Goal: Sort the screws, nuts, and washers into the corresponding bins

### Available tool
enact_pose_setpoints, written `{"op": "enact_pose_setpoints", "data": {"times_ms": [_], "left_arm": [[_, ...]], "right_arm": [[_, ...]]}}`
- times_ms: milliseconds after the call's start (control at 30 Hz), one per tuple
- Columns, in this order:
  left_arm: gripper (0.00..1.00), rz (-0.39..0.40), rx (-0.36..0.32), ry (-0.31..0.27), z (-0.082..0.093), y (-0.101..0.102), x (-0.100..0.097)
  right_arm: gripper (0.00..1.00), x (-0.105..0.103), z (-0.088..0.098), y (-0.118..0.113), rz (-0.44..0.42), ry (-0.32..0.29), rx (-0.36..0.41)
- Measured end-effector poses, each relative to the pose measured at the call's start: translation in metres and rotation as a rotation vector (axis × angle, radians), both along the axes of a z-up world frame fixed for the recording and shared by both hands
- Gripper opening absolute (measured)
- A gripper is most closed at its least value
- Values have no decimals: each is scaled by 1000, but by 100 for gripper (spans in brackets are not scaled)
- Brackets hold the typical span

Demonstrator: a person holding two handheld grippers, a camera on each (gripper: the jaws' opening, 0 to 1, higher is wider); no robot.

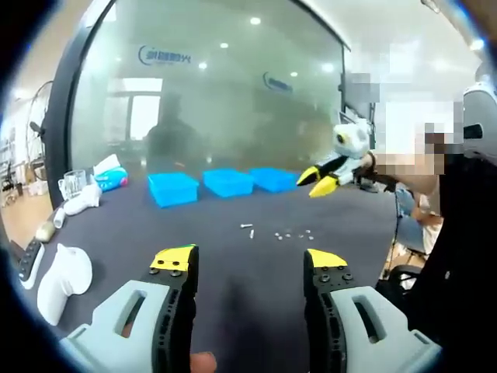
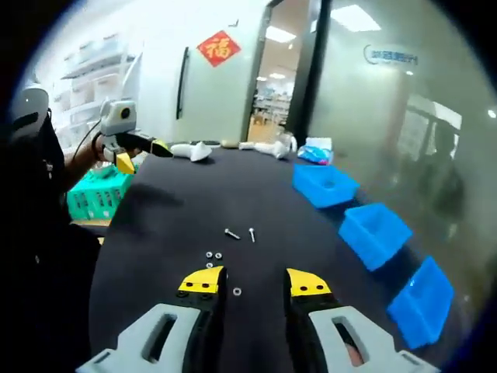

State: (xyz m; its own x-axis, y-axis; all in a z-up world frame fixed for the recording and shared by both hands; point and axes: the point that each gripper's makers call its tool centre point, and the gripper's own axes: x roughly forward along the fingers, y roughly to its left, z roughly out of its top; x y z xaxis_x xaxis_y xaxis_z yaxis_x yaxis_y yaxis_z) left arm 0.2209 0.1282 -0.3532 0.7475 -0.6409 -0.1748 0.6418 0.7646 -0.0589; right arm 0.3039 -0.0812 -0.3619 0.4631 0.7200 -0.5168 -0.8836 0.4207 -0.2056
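A: Hardware status? Where is it?

B: Screws [image 2: 241, 232], nuts [image 2: 213, 255] and a washer [image 2: 237, 291] loose on black table [image 2: 155, 225], just beyond right gripper [image 2: 250, 281]. Bins [image 2: 373, 231] far right, empty.

A: Jaws?

B: Left gripper [image 1: 250, 260] and right both parted, holding nothing.

A: Handling?

B: Likely light, hard, slippery. Pinch screws across the shank; flat washer is hardest.

Bright, even light comes from ceiling lamps [image 2: 351, 15], which reflect as small spots in the frosted glass wall [image 1: 225, 101]. That wall looks hazy, and the shapes behind it are blurred. Straight lines bow toward the edges. The dark counter [image 2: 194, 194] carries a soft shadow, perhaps cast by the other hand-held gripper [image 2: 128, 155].
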Motion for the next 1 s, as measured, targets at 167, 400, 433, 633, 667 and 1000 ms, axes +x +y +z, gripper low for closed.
{"op": "enact_pose_setpoints", "data": {"times_ms": [167,400,433,633,667,1000], "left_arm": [[52,-6,8,8,-4,-2,-1],[52,3,7,12,-6,2,0],[52,4,7,12,-6,2,0],[52,9,6,14,-7,5,0],[52,11,7,14,-8,5,0],[52,23,1,20,-10,10,-1]], "right_arm": [[25,10,-7,22,53,21,-44],[23,25,-30,49,109,64,-113],[22,27,-33,52,113,66,-125],[20,40,-54,67,126,93,-170],[20,42,-56,69,128,91,-174],[16,52,-69,89,151,132,-187]]}}
